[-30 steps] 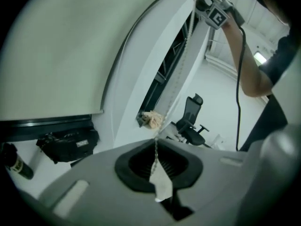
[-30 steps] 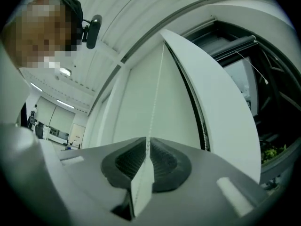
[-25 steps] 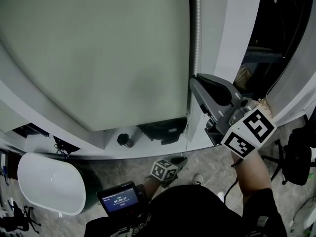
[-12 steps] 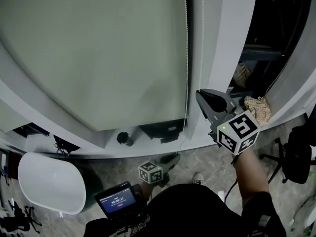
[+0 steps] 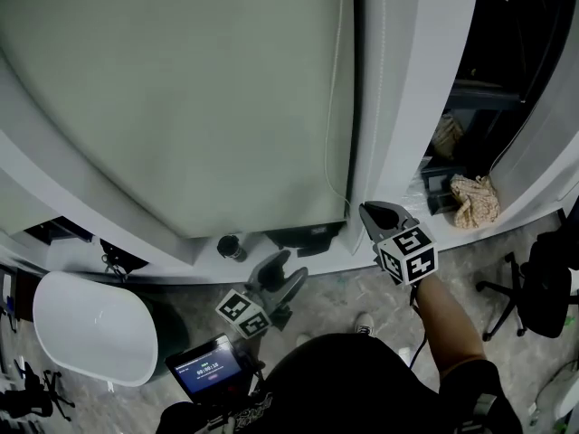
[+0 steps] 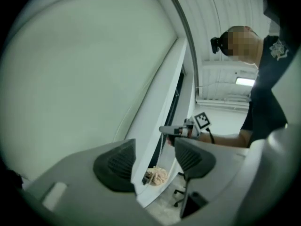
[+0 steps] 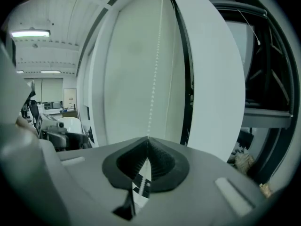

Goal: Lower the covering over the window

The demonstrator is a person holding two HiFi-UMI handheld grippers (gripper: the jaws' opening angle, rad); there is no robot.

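A pale green roller blind (image 5: pixel 181 98) covers the window; its bottom edge hangs just above the sill. A thin bead chain (image 5: pixel 331 107) runs down the blind's right side. My right gripper (image 5: pixel 369 212) is low beside the white window post, shut on that bead chain (image 7: pixel 154 79), which enters its closed pads (image 7: pixel 147 142). My left gripper (image 5: pixel 282 269) is below the sill, its jaws opening wide with nothing between them (image 6: pixel 155 161). Past them, the left gripper view shows the right gripper (image 6: pixel 164 129) with a loop of chain (image 6: pixel 162 147) hanging from it.
A white post (image 5: pixel 398 107) stands right of the blind, with a dark opening beyond it. A small dark cylinder (image 5: pixel 231 247) sits on the sill. A crumpled cloth (image 5: pixel 475 197), a black chair (image 5: pixel 543 287), a white oval tub (image 5: pixel 90 333) and a small screen (image 5: pixel 206 366) are nearby.
The right gripper has come down along the post with the chain in it. The left gripper has shifted left and up and its jaws have spread apart.
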